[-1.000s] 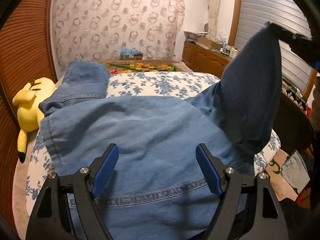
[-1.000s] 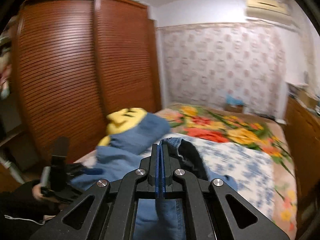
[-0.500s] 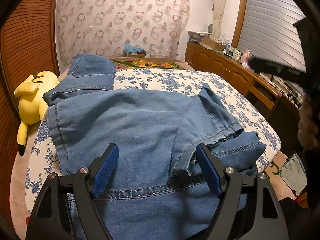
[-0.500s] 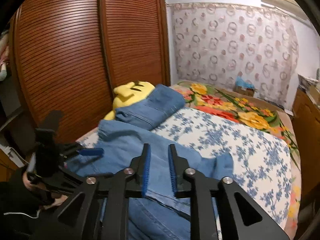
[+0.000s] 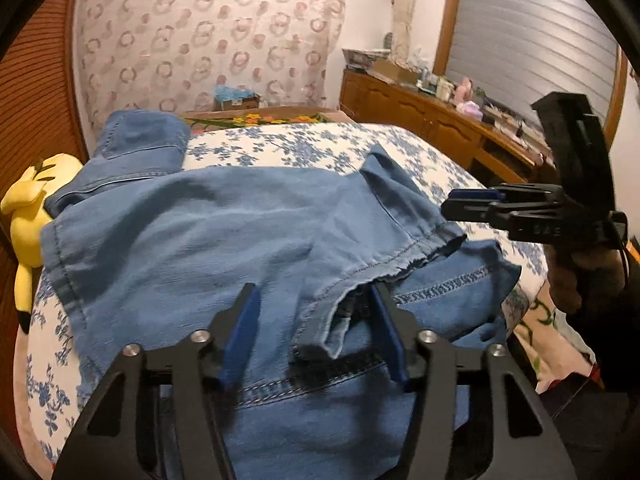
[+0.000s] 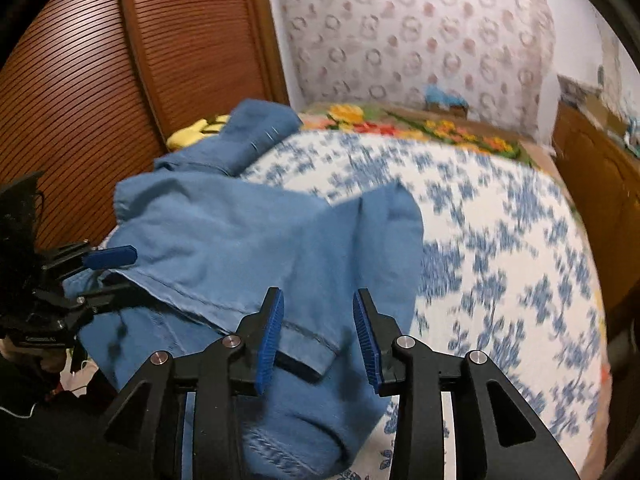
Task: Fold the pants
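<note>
Pants on bed: leg folded over, hem untidy. Right tool just opening, empty; left tool narrowing around hem, not pinching. More folds remain.

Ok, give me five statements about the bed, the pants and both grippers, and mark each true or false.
1. The pants lie on the blue-flowered bedspread. True.
2. The right gripper is clamped on the hem. False: its fingers have just been opening and nothing is pinched between them.
3. A yellow plush toy sits beside the pants. True.
4. The left gripper is fully closed. False: its fingers stand apart over the denim, having just been closing.
5. The pants are red. False: blue denim.
</note>
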`<state>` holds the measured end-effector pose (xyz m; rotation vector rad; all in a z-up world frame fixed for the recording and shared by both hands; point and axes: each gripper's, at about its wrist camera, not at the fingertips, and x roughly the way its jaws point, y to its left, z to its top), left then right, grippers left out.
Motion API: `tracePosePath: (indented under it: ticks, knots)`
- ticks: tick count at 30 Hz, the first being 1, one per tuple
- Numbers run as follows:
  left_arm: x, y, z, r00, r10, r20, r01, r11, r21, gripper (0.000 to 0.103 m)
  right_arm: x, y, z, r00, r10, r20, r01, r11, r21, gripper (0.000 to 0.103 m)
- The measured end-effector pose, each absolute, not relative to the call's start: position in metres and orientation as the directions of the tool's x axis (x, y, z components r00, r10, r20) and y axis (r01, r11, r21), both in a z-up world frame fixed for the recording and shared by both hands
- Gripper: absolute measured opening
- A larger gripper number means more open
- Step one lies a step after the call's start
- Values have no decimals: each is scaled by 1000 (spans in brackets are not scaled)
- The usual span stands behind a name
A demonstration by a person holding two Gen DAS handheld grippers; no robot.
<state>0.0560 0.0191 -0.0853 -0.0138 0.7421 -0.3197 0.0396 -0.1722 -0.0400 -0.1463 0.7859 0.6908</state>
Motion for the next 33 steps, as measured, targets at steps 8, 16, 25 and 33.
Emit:
tracePosePath:
  ticks: [8,16,25,33]
  knots:
    - [63,15,-92,679,-272,-682,284,954,-97,44,42,-164,-51,448,535,-716,-602,773,201,41]
    - [61,8,-86,684,-287,-671,316,945,-81,19,42,-150,-57,392,594,-702,-627,731,269,26]
    - [41,4,-22,748,-366,-554,373,922,-105,17,34,-164,0,473,679,-561,-702,676,226,5]
    - [12,12,48,814,-394,-427,396,914,-90,16,17,-174,102,572,723,-387,-752,651,104,4]
